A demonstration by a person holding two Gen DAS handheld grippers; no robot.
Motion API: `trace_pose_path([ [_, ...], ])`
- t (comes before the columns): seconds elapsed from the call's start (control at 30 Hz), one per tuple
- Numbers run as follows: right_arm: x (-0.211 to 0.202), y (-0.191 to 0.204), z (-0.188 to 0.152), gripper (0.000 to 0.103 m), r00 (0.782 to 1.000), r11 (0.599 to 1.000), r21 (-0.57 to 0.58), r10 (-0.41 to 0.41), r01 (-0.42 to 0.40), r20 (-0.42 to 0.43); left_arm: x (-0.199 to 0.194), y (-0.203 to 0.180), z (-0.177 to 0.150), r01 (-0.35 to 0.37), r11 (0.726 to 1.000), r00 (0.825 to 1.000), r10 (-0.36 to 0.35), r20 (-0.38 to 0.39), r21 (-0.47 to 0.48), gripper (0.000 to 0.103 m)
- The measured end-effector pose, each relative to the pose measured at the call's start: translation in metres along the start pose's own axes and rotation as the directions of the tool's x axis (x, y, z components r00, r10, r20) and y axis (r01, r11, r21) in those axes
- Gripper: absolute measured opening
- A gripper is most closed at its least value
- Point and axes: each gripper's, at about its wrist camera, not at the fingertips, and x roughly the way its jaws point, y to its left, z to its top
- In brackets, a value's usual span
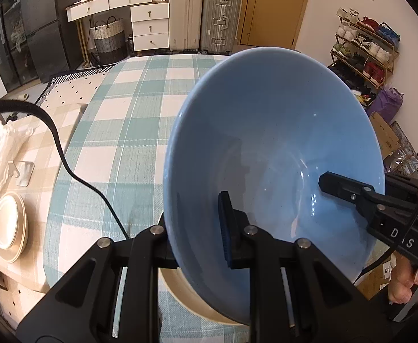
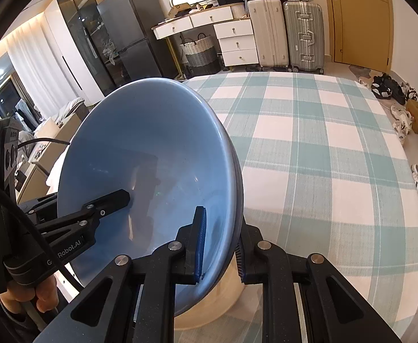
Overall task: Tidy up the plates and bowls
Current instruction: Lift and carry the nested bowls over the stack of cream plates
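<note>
The blue bowl [image 1: 274, 154] sits between the two grippers, lifted and tipped so its hollow faces the cameras, directly above a cream bowl [image 1: 186, 294] that stands on the checked tablecloth [image 1: 129, 131]; only a sliver of that cream rim shows beneath it, and whether the two touch cannot be told. The left gripper [image 1: 197, 234] pinches the blue bowl's left wall, one finger inside the hollow and the other outside, closed tight on the rim. The right gripper [image 2: 220, 245] does the same on the opposite wall, its ribbed inner pad [image 2: 200, 240] pressed against the glaze and the outer finger behind the rim. Gripping both sides likely keeps the wide, slick bowl from swinging or slipping, since a single pinch on a thin edge would let it pivot. Holding it over the cream bowl suggests a nesting step, with the blue one meant to settle into or onto the one below. Off to the left, on a beige checked surface [image 1: 52, 148], a stack of cream plates [image 1: 9, 225] lies near a white bag [image 1: 0, 154], well apart from the bowls. The main risk seems to be ceramic knocking ceramic if one side lets go first
</note>
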Motion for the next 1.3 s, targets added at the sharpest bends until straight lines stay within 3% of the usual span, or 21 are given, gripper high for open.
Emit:
trace_pose_path([
  [0.63, 0.003, 0.017, -0.047, 0.018, 0.998, 1.000, -0.019, -0.020, 0.018, -0.056, -0.014, 0.004, -0.059, -0.001, 0.999, 0.999, -0.001, -0.035, -0.045, 0.017],
  [0.97, 0.016, 0.013, -0.050, 0.020, 0.994, 1.000, 0.011, 0.001, 0.000, -0.107, 0.008, 0.012, -0.052, 0.016, 0.997, 0.998, -0.021, -0.064, -0.078, 0.017],
  [1.1, 0.022, 0.011, -0.044, 0.024, 0.993, 1.000, 0.015, 0.010, -0.008, -0.118, 0.020, 0.021, -0.046, 0.050, 0.992, 0.995, -0.060, -0.082, -0.116, 0.017],
  [1.3, 0.021, 0.011, -0.036, 0.031, 0.996, 1.000, 0.008, 0.017, -0.017, -0.083, 0.030, 0.028, -0.038, 0.055, 0.989, 0.994, -0.066, -0.082, -0.135, 0.018],
])
